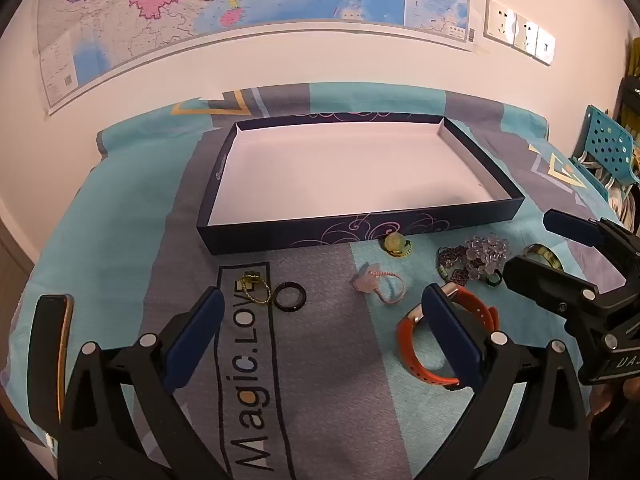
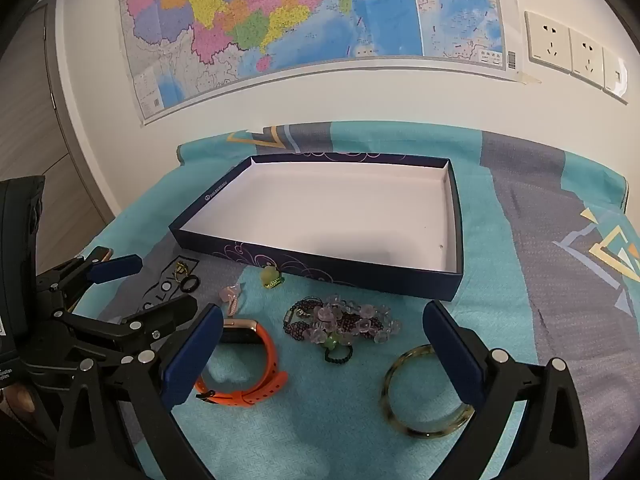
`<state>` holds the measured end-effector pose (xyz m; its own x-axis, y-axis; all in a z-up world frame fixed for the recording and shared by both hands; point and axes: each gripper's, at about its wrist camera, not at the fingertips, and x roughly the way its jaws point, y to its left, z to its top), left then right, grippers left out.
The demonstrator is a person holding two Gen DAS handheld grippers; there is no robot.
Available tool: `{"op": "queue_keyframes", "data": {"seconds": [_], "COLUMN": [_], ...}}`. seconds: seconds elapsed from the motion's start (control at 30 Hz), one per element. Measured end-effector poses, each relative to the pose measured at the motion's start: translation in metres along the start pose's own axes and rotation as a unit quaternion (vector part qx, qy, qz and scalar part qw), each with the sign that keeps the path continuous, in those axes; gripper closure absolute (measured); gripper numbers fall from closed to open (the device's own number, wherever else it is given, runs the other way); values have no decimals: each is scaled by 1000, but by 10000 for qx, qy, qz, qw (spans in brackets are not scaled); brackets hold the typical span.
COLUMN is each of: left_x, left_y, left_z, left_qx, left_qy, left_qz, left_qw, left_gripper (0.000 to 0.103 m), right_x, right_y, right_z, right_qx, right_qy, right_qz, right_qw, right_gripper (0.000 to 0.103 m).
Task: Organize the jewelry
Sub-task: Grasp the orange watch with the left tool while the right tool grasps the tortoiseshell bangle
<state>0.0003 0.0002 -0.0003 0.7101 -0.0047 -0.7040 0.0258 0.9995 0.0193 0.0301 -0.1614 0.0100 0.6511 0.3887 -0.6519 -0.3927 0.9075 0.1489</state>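
Printed in a black-outlined strip on the bedsheet: "Magic.LOVE", the last letters partly covered by a gold trinket; from the right wrist view only "LOV" legible. On the black body of the right gripper, at the picture's right edge: white letters "DA", cut off. On the left wall of the box: a small white logo and a line of writing, too small to read. On the wall map: place names and a legend, too fine to read; a barcode at its lower right corner. On a white label on the left gripper: small text, unreadable.
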Motion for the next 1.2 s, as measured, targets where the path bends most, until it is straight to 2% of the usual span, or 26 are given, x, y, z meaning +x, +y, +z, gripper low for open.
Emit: {"op": "queue_keyframes", "data": {"seconds": [0.8, 1.2], "left_x": [2, 5], "left_y": [-8, -14], "left_z": [-3, -8], "left_qx": [24, 193], "left_qy": [57, 213], "left_qz": [-83, -451], "left_qw": [9999, 9986], "left_gripper": [6, 6], "right_x": [-2, -13], "right_y": [-9, -60], "right_z": [0, -9], "right_qx": [59, 390], "right_qy": [-6, 117], "right_qz": [-3, -407], "right_qw": [10000, 9983], "right_gripper": [6, 6]}}
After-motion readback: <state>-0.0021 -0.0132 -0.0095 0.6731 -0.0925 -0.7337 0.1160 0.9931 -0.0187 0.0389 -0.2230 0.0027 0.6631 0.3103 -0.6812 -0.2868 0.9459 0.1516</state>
